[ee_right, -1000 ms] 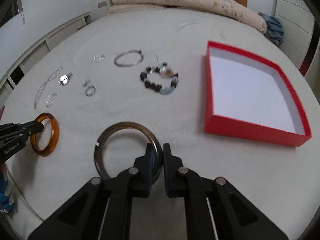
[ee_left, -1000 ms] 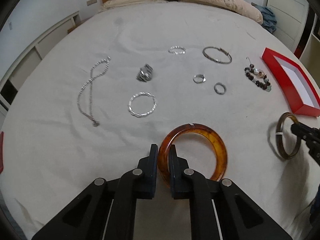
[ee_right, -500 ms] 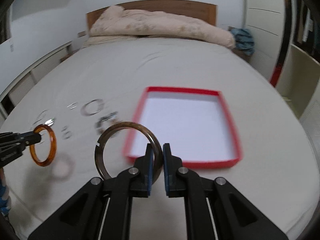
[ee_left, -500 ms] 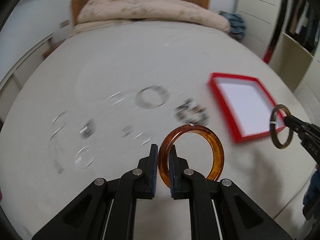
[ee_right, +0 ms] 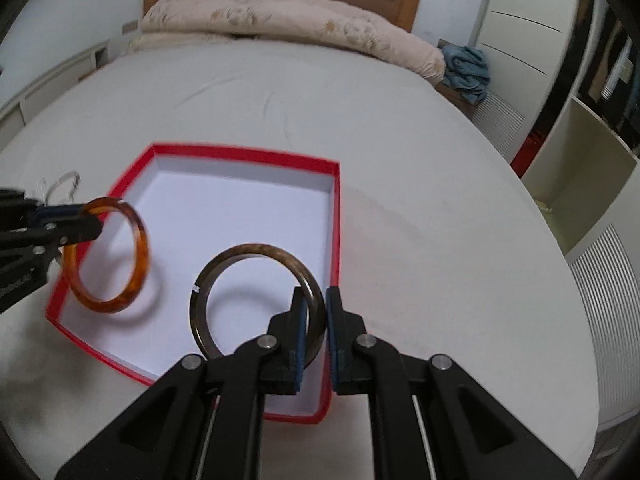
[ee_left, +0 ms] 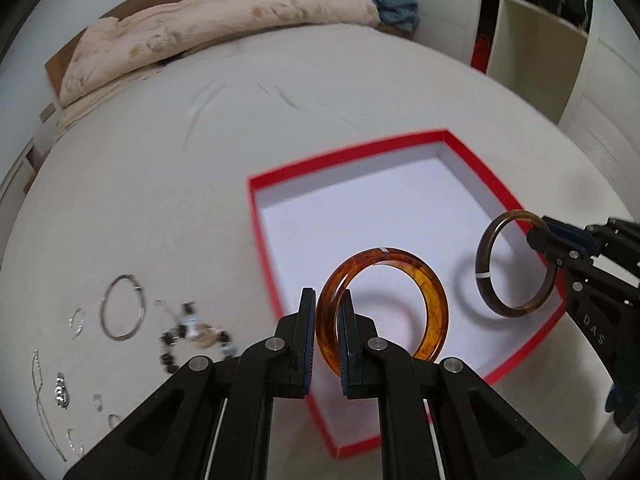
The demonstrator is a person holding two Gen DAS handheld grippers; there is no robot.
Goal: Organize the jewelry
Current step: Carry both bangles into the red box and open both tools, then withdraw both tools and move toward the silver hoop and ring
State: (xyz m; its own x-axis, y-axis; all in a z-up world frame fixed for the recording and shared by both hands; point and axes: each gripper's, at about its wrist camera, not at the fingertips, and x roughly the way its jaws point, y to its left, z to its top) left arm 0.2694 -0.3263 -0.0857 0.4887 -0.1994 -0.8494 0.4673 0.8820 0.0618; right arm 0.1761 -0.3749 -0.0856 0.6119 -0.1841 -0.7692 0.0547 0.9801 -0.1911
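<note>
My left gripper (ee_left: 327, 312) is shut on an amber bangle (ee_left: 432, 304) and holds it above the near-left part of the red box (ee_left: 260, 240), which has a white floor. My right gripper (ee_right: 316, 312) is shut on a dark brown bangle (ee_right: 208, 280) and holds it above the box's near-right part (ee_right: 335, 216). Each bangle shows in the other view: the brown one (ee_left: 486, 264) at the right, the amber one (ee_right: 138, 240) at the left. Both cast shadows on the box floor.
On the white bedsheet left of the box lie a thin silver bangle (ee_left: 120, 312), a beaded bracelet (ee_left: 192, 332), a chain necklace (ee_left: 40, 384) and several small rings. A folded quilt (ee_right: 280, 16) lies at the headboard. Shelves (ee_right: 580, 152) stand at the right.
Both grippers have lifted their bangles off the sheet and carried them right, from beside the loose jewelry to above the red box.
</note>
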